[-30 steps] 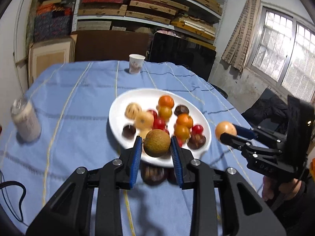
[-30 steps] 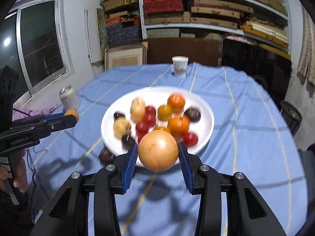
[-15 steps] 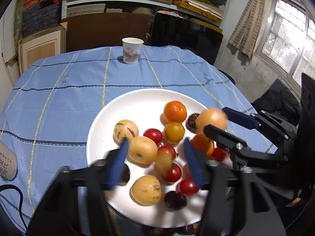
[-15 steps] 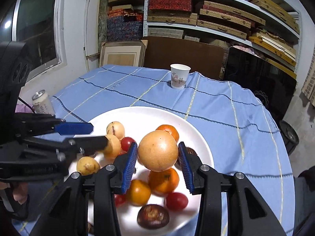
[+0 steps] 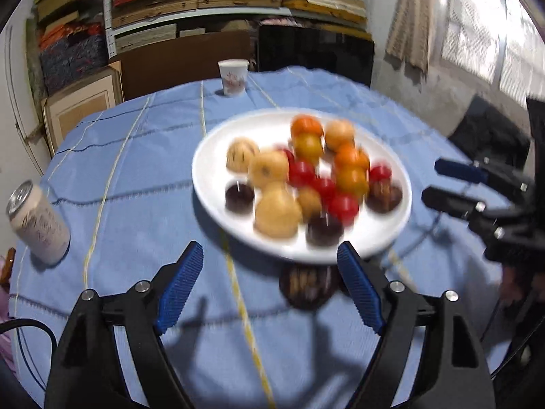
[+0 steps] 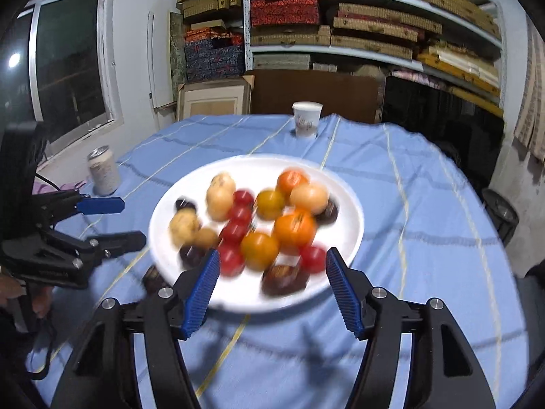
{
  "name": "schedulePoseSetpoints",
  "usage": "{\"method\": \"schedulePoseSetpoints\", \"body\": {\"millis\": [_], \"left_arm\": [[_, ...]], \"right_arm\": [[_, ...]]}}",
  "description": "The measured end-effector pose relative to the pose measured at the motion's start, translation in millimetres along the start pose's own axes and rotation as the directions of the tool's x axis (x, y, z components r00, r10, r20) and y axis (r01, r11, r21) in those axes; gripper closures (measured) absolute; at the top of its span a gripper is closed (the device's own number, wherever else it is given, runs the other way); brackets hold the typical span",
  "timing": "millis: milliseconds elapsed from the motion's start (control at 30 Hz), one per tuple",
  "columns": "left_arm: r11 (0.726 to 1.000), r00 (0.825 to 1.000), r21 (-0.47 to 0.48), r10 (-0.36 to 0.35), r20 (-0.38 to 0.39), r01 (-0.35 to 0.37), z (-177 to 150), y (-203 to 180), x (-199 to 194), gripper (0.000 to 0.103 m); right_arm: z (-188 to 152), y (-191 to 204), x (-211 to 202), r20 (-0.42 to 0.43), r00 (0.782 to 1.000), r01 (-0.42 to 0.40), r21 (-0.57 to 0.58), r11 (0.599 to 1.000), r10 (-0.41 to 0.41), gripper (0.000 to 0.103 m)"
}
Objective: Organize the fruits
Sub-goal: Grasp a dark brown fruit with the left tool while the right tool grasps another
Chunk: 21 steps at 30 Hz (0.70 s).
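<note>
Left wrist view, left gripper [image 5: 270, 286] fingers wide, right gripper [image 6: 269, 288] likewise, both short of plate [image 5: 211, 184].

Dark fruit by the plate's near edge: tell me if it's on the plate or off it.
Off. The dark fruit lies on the blue cloth, just outside the plate's rim.

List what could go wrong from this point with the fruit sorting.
1. The white plate is crowded, and round fruits touch one another, so adding another may send some rolling off.
2. A dark fruit lies on the cloth by the plate's near rim. The open left tool could clip that rim when reaching for it.
3. The can stands near the table edge, so a wide left swing might topple it.
</note>
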<state>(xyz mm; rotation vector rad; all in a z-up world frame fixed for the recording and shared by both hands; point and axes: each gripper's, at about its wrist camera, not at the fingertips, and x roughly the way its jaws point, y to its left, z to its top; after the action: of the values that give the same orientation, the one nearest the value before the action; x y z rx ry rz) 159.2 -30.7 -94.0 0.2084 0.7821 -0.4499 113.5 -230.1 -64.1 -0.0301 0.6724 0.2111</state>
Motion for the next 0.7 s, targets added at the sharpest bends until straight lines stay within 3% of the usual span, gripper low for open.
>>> {"method": "schedulePoseSetpoints", "body": {"millis": [200, 333, 433, 600, 700], "left_arm": [[0.998, 1.0, 0.066, 0.015, -0.016, -0.013, -14, -18, 9, 0.024], [0.997, 0.998, 0.076, 0.007, -0.068, -0.002, -14, -20, 27, 0.024], [0.999, 0.996, 0.05, 0.005, -0.091, 0.0, -14, -14, 34, 0.022], [0.998, 0.994, -0.009, 0.062, -0.092, -0.064, -14, 0, 35, 0.022], [0.999, 0.992, -0.003, 0.051, -0.114, -0.052, -15, 0, 40, 0.023]], "right_arm": [[-27, 8, 4, -0.033, 0.999, -0.029, 0.044, 0.999, 0.031, 0.038], [-30, 2, 4, -0.027, 0.999, -0.045, 0.088, 0.995, 0.047, 0.038], [-31, 0, 5, -0.033, 0.998, -0.044, 0.099, 0.994, 0.047, 0.038], [-31, 2, 8, -0.047, 0.997, -0.051, 0.092, 0.994, 0.056, 0.037], [-31, 1, 10, -0.057, 0.997, -0.054, 0.098, 0.994, 0.059, 0.037]]}}
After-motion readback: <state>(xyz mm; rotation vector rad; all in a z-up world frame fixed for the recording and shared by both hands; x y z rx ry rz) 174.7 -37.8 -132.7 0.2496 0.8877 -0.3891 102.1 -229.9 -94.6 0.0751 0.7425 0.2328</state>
